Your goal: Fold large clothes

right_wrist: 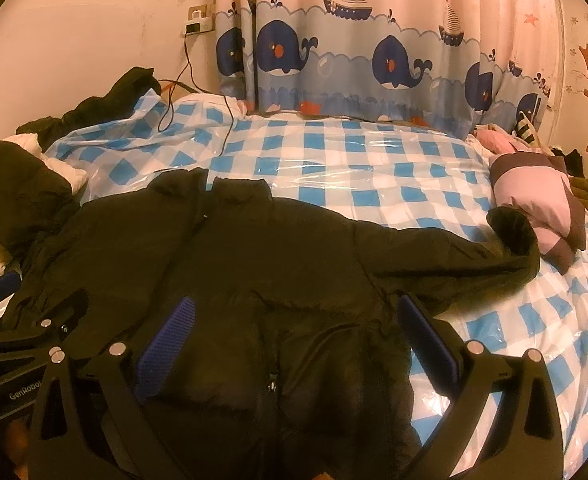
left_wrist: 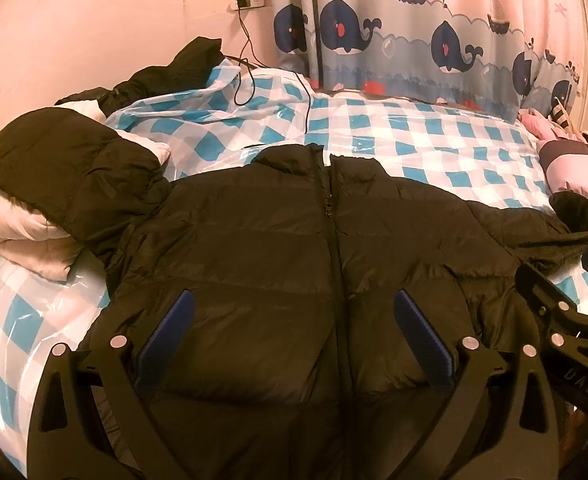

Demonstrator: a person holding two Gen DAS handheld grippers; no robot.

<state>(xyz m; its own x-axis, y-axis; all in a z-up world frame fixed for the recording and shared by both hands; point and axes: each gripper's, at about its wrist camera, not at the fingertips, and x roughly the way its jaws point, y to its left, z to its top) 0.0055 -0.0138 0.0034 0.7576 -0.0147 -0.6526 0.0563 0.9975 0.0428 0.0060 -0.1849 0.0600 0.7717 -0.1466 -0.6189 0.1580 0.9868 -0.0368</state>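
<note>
Both tongs, left tongs (left_wrist: 291, 334) and right tongs (right_wrist: 294, 340), are hovering wide open, empty, over the black puffer jacket (left_wrist: 277, 240); I'd be pinching the right sleeve (right_wrist: 454, 252) near its cuff, folding inward.

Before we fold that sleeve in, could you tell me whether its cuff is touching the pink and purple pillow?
Touching. In the right wrist view, the jacket sleeve's cuff rests against the lower left edge of the pillow, with no checkered sheet visible between them.

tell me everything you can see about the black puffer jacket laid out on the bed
The black puffer jacket lies flat, front up, on the blue-checked plastic sheet. It looks like quilted, slightly shiny fabric, zipped to a stand-up collar. One sleeve stretches out to the pink pillow; its other side touches a bundled dark coat. Both open grippers hover over its lower half.
</note>
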